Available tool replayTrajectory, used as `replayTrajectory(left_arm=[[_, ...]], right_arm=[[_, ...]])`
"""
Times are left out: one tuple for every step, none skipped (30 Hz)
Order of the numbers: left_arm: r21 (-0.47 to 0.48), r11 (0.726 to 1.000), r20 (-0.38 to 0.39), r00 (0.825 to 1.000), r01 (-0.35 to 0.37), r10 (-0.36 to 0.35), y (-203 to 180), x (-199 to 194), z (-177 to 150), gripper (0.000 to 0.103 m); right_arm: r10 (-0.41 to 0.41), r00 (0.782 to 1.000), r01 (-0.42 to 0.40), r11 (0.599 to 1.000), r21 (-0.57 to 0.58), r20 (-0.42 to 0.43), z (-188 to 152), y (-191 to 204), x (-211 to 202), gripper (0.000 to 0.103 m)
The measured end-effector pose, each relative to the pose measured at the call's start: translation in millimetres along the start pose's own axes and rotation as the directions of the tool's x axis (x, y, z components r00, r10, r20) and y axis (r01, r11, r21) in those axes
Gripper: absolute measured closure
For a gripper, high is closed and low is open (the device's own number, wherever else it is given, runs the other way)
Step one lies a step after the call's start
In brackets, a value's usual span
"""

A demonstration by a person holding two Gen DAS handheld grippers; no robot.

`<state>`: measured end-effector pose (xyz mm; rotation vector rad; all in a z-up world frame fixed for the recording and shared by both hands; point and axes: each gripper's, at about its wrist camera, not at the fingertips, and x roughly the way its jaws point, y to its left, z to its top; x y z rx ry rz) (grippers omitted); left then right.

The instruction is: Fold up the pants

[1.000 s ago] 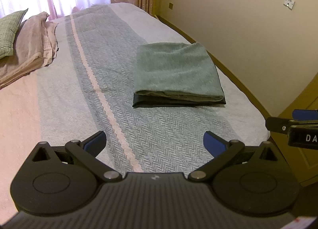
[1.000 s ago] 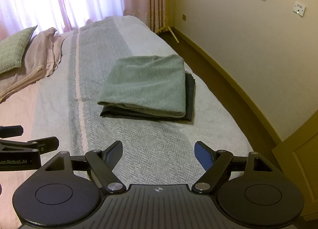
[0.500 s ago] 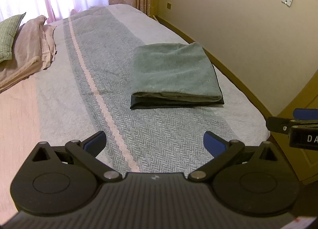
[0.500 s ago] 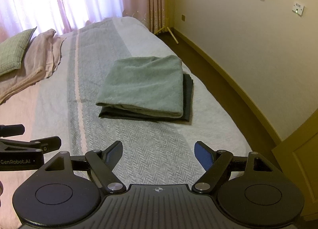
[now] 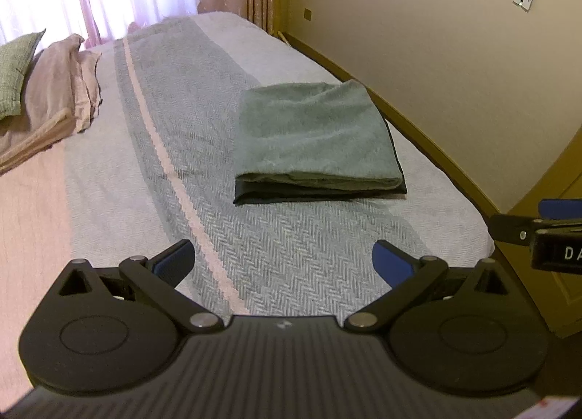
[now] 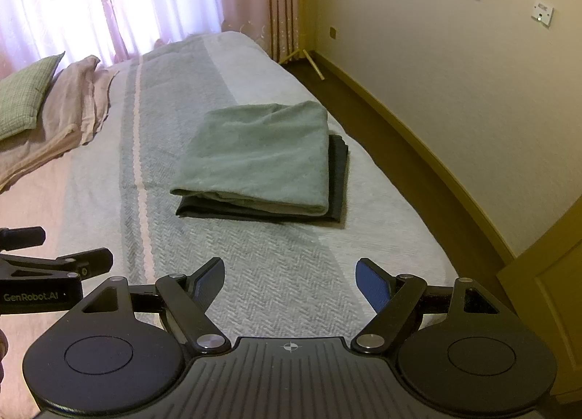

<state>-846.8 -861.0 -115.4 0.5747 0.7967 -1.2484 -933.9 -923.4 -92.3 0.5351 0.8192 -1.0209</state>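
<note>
Folded grey-green pants (image 5: pixel 316 138) lie flat on top of a folded dark garment (image 5: pixel 291 197) on the bed, toward its right side; the same stack shows in the right wrist view as green pants (image 6: pixel 258 157) over the dark garment (image 6: pixel 338 178). My left gripper (image 5: pixel 283 262) hovers open above the striped bedspread, well short of the stack, nothing between its blue pads. My right gripper (image 6: pixel 291 280) is open too, likewise back from the stack and empty. Each gripper's edge shows in the other's view.
The bed (image 5: pixel 127 171) carries a grey herringbone spread with a pale stripe. Pink bedding (image 5: pixel 54 91) and a green pillow (image 5: pixel 14 69) lie at the far left. A cream wall (image 6: pixel 454 73) and dark floor strip (image 6: pixel 400 164) run along the right; curtains (image 6: pixel 109 0) hang behind.
Both grippers have drawn back and risen slightly, so the folded stack sits a little farther off in both views. The stack itself has not moved.
</note>
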Motion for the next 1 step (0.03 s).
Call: replayTrajectory(left_arm=[[0.002, 1.0, 0.003, 1.0, 0.005, -0.005, -0.8, 0.2, 0.2, 0.001]], right_arm=[[0.0, 1.0, 0.0, 1.0, 0.001, 0.0, 0.1, -1.4, 0.4, 0.027]])
